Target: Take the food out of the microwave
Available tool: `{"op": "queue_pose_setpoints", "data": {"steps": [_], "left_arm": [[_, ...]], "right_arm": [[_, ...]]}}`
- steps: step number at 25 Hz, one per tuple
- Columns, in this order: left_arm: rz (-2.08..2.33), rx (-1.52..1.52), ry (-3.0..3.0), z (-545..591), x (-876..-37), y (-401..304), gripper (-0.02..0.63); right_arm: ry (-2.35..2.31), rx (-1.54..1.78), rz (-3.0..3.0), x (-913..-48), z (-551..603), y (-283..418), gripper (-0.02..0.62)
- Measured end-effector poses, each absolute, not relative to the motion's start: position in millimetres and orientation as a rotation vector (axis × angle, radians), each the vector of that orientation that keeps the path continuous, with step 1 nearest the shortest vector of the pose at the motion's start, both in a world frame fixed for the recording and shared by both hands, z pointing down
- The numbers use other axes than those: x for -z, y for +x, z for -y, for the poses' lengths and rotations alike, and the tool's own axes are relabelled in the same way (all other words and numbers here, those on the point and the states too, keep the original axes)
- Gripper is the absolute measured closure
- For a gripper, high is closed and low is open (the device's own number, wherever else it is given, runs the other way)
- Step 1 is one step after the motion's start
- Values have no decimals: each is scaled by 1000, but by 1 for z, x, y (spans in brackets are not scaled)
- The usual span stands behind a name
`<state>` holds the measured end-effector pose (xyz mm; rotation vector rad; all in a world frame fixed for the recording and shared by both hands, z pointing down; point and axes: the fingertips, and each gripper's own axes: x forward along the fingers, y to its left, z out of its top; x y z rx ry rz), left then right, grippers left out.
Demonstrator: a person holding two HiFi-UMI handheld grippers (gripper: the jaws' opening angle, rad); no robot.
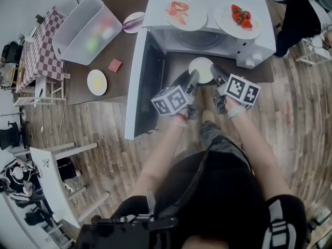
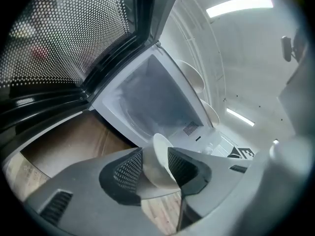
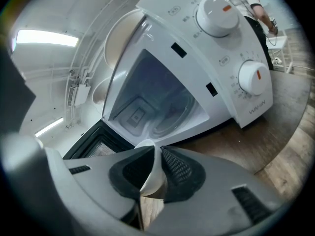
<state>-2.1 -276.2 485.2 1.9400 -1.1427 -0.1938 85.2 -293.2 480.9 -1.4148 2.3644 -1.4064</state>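
Observation:
A white plate point(image 1: 201, 69) hangs just in front of the open microwave point(image 1: 207, 38), held level between both grippers. No food shows on it. My left gripper point(image 1: 194, 78) grips its near left rim and my right gripper point(image 1: 215, 79) its near right rim. Seen from the left gripper point(image 2: 155, 168), the plate point(image 2: 160, 154) stands edge-on between the pads, with the empty cavity point(image 2: 157, 102) beyond. In the right gripper view, my right gripper point(image 3: 153, 173) pinches the thin plate rim point(image 3: 152, 178), facing the cavity point(image 3: 152, 102).
The microwave door point(image 1: 142, 87) stands open to the left. On the microwave's top sit a plate of red food point(image 1: 185, 14) and a plate of strawberries point(image 1: 241, 15). The table's left part holds a clear bin point(image 1: 85, 30), a red block point(image 1: 115, 65) and a yellowish plate point(image 1: 97, 82).

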Motion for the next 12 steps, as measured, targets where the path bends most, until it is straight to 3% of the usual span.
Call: {"op": "queue_pose_setpoints", "data": {"steps": [12], "left_arm": [[1141,194,1941,264,-477,2,453]], "right_arm": [[-1394,1430,-2344,-473,279,91,545]]}}
